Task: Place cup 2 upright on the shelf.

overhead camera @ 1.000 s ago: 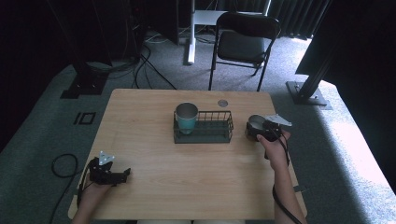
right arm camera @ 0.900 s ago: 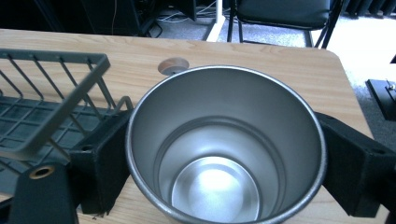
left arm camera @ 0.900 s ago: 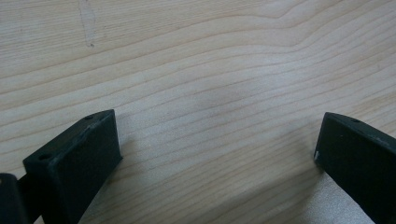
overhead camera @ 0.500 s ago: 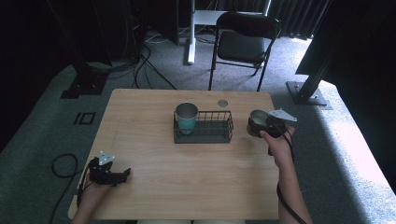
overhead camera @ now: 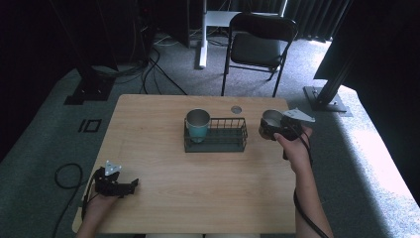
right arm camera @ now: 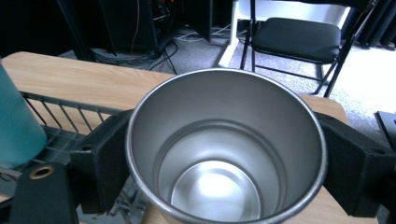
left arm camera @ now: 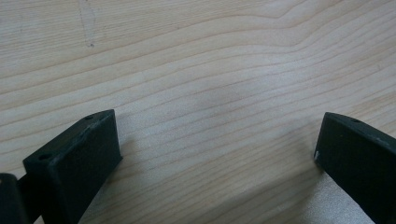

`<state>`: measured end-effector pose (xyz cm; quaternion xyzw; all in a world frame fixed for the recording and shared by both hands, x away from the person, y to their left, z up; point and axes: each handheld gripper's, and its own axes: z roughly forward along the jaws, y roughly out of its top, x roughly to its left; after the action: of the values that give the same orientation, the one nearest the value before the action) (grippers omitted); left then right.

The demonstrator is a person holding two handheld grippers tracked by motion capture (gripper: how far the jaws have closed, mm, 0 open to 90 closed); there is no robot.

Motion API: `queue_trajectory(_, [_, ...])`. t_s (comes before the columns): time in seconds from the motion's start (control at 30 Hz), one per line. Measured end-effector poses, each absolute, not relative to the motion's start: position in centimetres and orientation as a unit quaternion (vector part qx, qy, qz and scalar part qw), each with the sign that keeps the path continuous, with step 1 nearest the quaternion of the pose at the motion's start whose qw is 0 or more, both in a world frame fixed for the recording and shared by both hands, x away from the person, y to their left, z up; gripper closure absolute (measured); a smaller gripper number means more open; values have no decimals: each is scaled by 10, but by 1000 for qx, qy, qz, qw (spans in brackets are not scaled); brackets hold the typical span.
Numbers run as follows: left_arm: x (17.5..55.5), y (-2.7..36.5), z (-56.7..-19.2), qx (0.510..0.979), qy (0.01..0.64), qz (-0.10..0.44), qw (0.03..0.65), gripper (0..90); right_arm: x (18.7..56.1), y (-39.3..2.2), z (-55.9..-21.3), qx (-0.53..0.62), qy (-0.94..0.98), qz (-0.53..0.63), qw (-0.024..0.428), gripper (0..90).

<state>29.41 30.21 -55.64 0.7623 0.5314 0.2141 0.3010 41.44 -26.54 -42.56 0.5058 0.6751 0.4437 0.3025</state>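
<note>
My right gripper (overhead camera: 269,130) is shut on a steel cup (overhead camera: 270,119), which it holds upright just off the right end of the black wire basket (overhead camera: 225,141). In the right gripper view the cup (right arm camera: 224,154) is empty, and a black finger (right arm camera: 100,158) presses each side of it. A teal cup (overhead camera: 197,126) with a steel rim stands in the basket's left end; its wall (right arm camera: 14,130) shows at the left of the right gripper view. My left gripper (overhead camera: 130,186) rests open at the table's front left, its jaws wide apart over bare wood (left arm camera: 219,154).
A small round disc (overhead camera: 236,109) lies on the table behind the basket. A black folding chair (overhead camera: 260,44) stands beyond the far edge. Cables trail over the floor at the left, and a metal stand base (overhead camera: 327,99) sits right of the table.
My right gripper has carried the steel cup away from the person and slightly left, closer to the basket's right end. The left gripper has stayed put.
</note>
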Motion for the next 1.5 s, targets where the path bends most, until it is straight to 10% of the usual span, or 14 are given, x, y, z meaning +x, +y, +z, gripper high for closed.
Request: queue_trajectory(1.5, [294, 302, -556, 763, 530, 214, 302, 7, 437, -176, -401, 439, 721, 464, 267, 132])
